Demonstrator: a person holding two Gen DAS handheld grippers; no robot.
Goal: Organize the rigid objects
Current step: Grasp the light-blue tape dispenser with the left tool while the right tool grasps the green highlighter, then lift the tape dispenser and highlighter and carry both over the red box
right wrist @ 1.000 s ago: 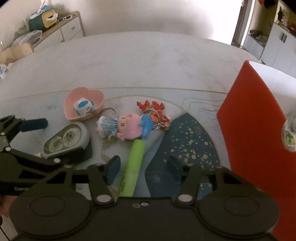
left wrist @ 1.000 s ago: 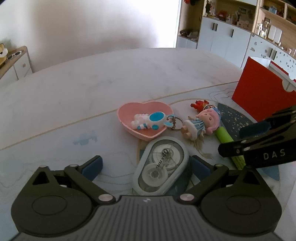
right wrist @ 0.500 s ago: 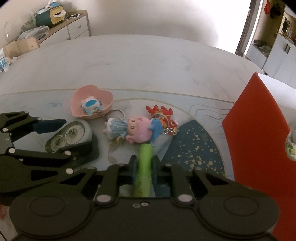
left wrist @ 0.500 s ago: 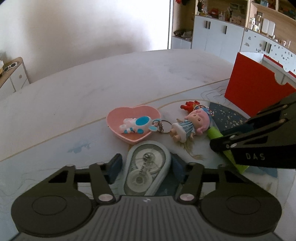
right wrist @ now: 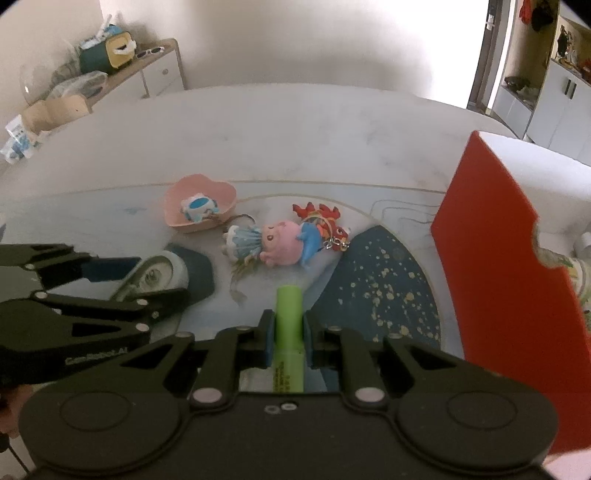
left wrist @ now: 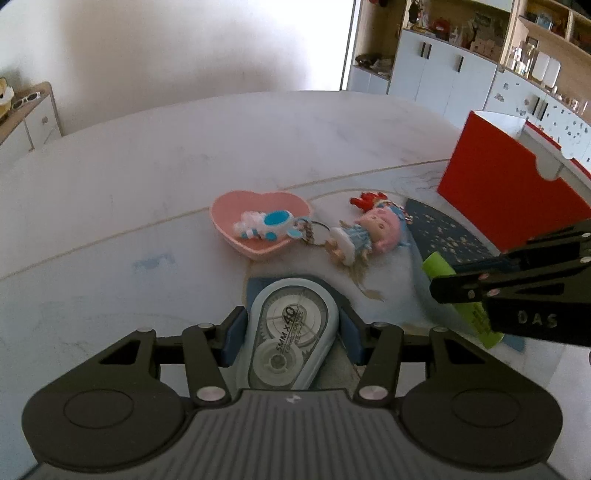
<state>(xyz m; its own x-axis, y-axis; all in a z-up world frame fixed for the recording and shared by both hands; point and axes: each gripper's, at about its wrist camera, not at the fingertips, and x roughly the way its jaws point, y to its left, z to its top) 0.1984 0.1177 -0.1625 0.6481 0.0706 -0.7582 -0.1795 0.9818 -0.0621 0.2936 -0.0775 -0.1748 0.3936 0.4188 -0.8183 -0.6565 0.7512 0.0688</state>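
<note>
Pale tabletop (left wrist: 155,173), red box (right wrist: 517,280) far right. Both tools just closed: left tool (left wrist: 291,332) clamps tape dispenser (left wrist: 288,332), right tool (right wrist: 289,338) clamps green marker (right wrist: 289,328). Both grips set; lift toward box likely next.

wall: plain pale wall (left wrist: 184,51) at the far side, softly shadowed.
table: large rounded white marble-look table (left wrist: 184,155), with thin tan curved lines and a dark blue speckled patch (right wrist: 384,284) printed nearer in.
light: bright daylight pours through a doorway (left wrist: 349,40) at the far right, washing out the wall beside it.
cabinets: white cupboards with dark handles (left wrist: 443,77) far right, open wooden shelves (left wrist: 535,33) of small items above them.
sideboard: low white unit with a wooden top (right wrist: 155,70) far left, cluttered with bags, a box and sunglasses.
</note>
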